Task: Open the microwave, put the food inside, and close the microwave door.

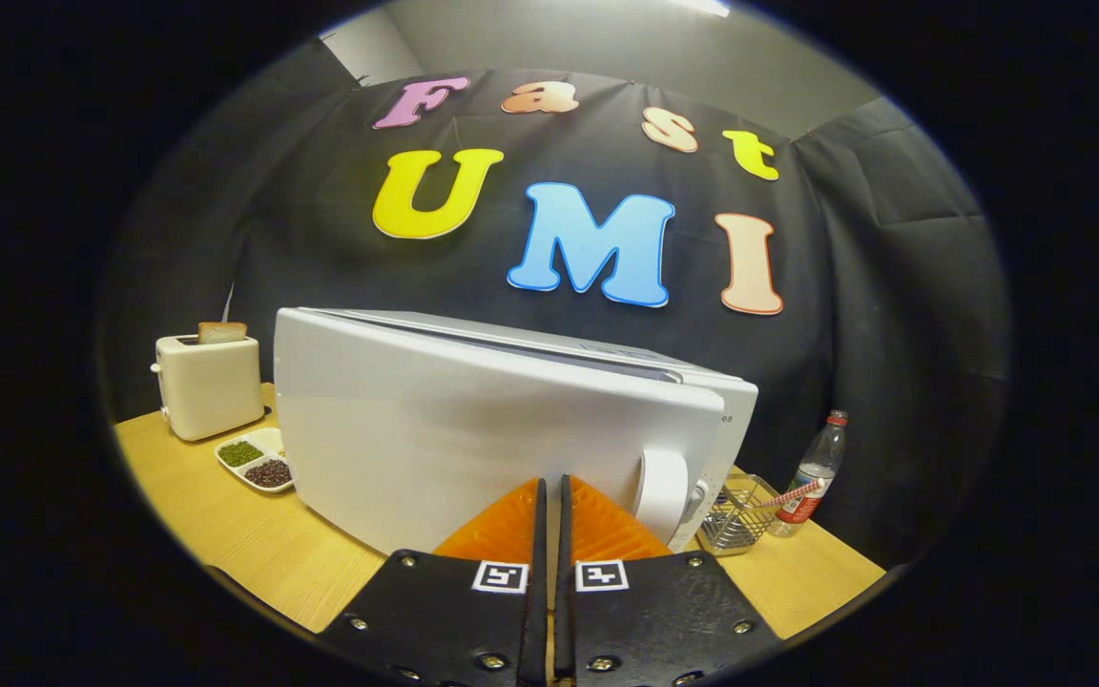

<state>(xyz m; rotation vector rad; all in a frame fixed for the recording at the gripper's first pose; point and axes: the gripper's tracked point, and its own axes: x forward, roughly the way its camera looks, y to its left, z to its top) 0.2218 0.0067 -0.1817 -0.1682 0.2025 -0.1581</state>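
Pale wooden surface [225, 534], white microwave [473, 429] dead ahead: your fingers [549, 515] are clenched together, empty, against its door, with the white curved handle [661, 491] just right of them.

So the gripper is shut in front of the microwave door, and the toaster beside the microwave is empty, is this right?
Not quite. The toaster is not empty: a slice of bread stands in its slot, as the gripper view shows. The rest holds: the gripper is shut, fingers together, in front of the microwave door.
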